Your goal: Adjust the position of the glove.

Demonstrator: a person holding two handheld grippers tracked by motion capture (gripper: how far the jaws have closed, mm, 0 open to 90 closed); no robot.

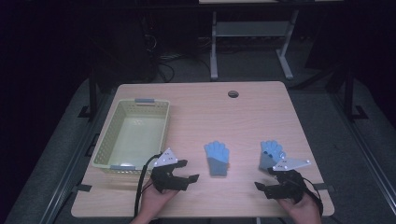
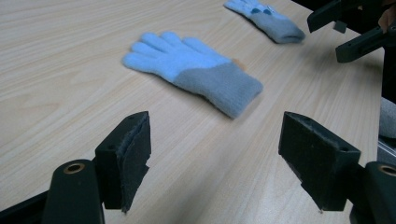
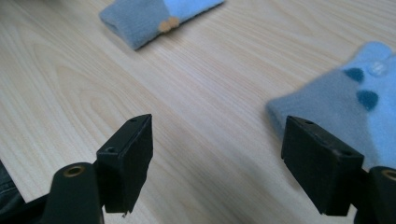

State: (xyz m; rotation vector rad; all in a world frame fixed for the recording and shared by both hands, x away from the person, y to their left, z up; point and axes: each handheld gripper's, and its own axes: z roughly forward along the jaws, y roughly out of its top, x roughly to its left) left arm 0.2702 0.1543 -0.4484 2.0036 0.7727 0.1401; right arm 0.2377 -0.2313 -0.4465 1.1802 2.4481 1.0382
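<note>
- A light wooden table under dim room light, with dark floor and grey desk legs beyond its far edge at 12 o'clock.
- A pale yellow plastic basket sits at about 9 o'clock on the table, close to the left edge. It holds nothing; its bare floor shows.
- A small round cable hole lies in the tabletop near the far edge, about 12 o'clock.
- Two blue knit gloves with grey cuffs lie flat, fingers pointing away from the person. The middle glove is near the table's centre, toward 6 o'clock. The right glove is at about 4 o'clock, well apart from the first.
- The left gripper, held in a hand at 7 o'clock, is released, its jaws spread wide with nothing between them. It sits between the basket and the middle glove, just beside the basket's near corner. Bare wood lies between it and that glove.
- The right gripper, at 5 o'clock, is also released and grasps nothing. Its grey plate covers part of the right glove's cuff from above.
- In the right gripper view, the right glove is cut off at the frame edge and blurred; dark blue dots on it are hard to make out.
- A small orange tag on the middle glove's cuff is too small to read.
</note>
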